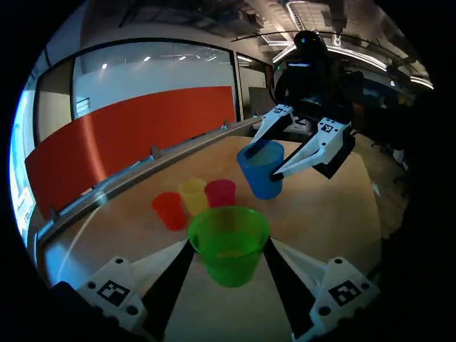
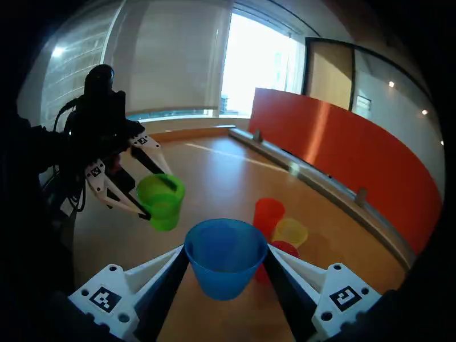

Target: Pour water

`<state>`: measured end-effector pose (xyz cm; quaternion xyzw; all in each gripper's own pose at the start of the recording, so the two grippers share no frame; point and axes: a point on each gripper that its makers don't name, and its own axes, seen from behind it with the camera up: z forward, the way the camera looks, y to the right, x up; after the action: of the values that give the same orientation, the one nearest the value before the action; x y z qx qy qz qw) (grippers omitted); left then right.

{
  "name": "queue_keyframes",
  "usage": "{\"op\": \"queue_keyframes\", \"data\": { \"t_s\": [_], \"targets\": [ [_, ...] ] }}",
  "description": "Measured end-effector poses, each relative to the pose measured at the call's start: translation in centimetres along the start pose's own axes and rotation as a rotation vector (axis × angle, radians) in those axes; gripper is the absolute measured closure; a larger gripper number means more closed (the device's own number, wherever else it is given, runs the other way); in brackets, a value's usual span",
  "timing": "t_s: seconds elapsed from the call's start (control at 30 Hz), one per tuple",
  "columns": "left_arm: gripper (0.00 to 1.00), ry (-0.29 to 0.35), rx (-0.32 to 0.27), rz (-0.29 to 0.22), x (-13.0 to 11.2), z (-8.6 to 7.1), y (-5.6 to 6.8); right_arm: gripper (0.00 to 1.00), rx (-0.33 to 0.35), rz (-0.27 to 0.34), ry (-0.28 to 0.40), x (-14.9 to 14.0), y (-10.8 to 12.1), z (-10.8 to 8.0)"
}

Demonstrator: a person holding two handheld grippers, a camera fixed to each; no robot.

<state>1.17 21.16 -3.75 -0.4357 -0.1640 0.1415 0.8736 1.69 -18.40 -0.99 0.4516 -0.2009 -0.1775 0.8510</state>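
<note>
Cups sit in both grippers, one each. The green cup (image 1: 229, 245) is see-through plastic, wide at the rim and narrower at the base, and stands upright. The blue cup (image 1: 262, 171) has the same shape and leans a little in the left gripper view. Whether either holds water cannot be told.

The left gripper (image 1: 229, 243) has its fingers (image 1: 171, 279) parted to the cup's width, pressing the green cup from both sides just below the rim. The right gripper (image 2: 226, 255) clamps the blue cup the same way. The two held cups are near each other over the wooden table (image 1: 319, 211). A red cup (image 1: 170, 210), a yellow cup (image 1: 194, 195) and a pink cup (image 1: 220, 192) stand on the table in a tight cluster, beside the held cups.
</note>
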Motion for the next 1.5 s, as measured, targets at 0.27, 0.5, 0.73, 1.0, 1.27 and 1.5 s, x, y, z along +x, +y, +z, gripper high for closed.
{"op": "queue_keyframes", "data": {
  "t_s": [0.27, 0.5, 0.73, 1.0, 1.27, 1.5],
  "targets": [
    [0.15, -0.083, 0.002, 0.022, -2.8, 0.3, -0.5, 0.09, 0.018, -0.010, -0.044, -1.9, -0.2, 0.5],
    [0.16, -0.140, -0.015, 0.041, -4.6, 0.8, -0.4, 0.09, 0.036, -0.029, -0.083, -3.8, -0.6, 1.2],
    [0.16, -0.169, -0.024, 0.047, -5.6, 1.2, -0.4, 0.09, 0.055, -0.042, -0.119, -5.3, -0.8, 1.9],
    [0.16, -0.198, -0.031, 0.046, -6.7, 1.7, -0.7, 0.09, 0.070, -0.046, -0.147, -6.5, -0.9, 2.9],
    [0.16, -0.218, -0.034, 0.033, -7.5, 2.1, -1.1, 0.09, 0.085, -0.053, -0.167, -7.3, -1.2, 3.8],
    [0.16, -0.233, -0.041, 0.029, -8.2, 2.4, -1.2, 0.09, 0.097, -0.057, -0.173, -7.6, -1.4, 4.4]
  ]
}}
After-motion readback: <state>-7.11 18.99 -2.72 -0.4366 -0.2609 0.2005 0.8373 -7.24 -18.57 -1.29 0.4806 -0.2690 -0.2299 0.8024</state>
